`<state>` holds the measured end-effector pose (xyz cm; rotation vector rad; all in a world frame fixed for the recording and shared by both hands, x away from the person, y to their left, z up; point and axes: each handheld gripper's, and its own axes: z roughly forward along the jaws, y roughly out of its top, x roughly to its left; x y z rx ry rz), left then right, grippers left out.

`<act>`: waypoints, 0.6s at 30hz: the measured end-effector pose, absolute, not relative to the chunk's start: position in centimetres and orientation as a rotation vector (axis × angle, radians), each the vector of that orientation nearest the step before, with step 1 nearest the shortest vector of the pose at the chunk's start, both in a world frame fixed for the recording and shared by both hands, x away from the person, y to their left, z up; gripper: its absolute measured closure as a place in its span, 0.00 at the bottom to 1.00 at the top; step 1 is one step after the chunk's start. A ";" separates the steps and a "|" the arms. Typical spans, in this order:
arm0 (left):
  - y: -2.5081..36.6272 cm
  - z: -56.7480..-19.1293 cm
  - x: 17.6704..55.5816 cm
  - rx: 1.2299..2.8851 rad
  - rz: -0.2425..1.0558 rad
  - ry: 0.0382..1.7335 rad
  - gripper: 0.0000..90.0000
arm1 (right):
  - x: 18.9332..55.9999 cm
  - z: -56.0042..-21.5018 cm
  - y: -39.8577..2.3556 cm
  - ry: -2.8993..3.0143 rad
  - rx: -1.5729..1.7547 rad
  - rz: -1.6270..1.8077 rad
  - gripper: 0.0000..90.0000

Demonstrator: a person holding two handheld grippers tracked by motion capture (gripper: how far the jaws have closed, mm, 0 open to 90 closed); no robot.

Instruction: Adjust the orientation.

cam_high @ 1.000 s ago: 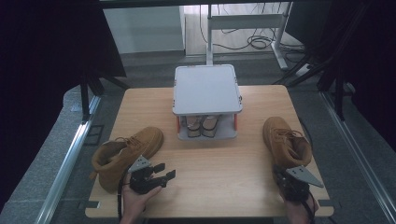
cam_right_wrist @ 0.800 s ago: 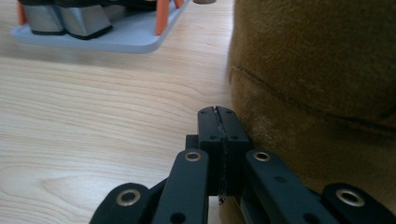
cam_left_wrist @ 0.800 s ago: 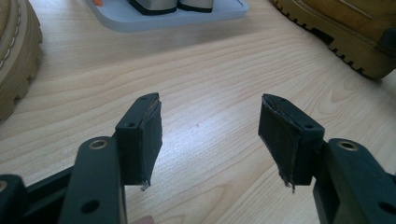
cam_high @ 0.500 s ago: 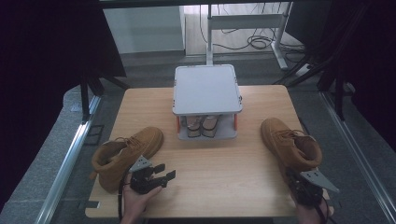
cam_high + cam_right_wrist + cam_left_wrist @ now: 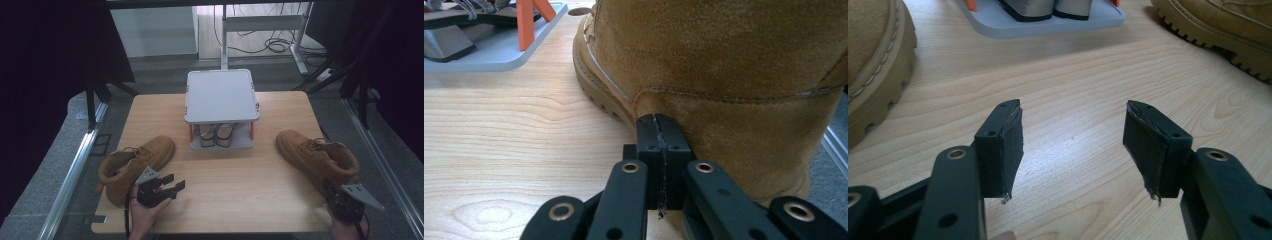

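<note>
Right tongs [image 5: 659, 165] together, pressed vs boot [image 5: 734, 75] heel: suede soft, sole stiff, heavyish; grab collar. Left tongs [image 5: 1073, 145] apart, empty.

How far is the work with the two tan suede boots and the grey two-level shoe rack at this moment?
Done: the grey two-level shoe rack holds a pair of shoes on its lower level. In hand: the right gripper, jaws shut, presses against the heel of the right tan suede boot; whether it pinches anything is unclear. The left gripper is open over bare wooden table. Left: both boots, including the left tan boot, remain on the table.
</note>
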<state>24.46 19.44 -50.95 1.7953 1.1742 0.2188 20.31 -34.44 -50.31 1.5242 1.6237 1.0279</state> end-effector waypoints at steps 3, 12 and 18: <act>19.3 -51.0 24.4 1.802 0.215 1.169 0.45 | 20.3 -50.2 -34.6 1.613 1.530 0.999 1.00; 19.5 -51.0 24.5 1.805 0.206 1.167 0.45 | 20.2 -50.2 -35.2 1.595 1.554 1.028 1.00; 19.2 -51.2 24.5 1.820 0.195 1.160 0.45 | 20.3 -50.4 -34.1 1.619 1.536 1.064 0.99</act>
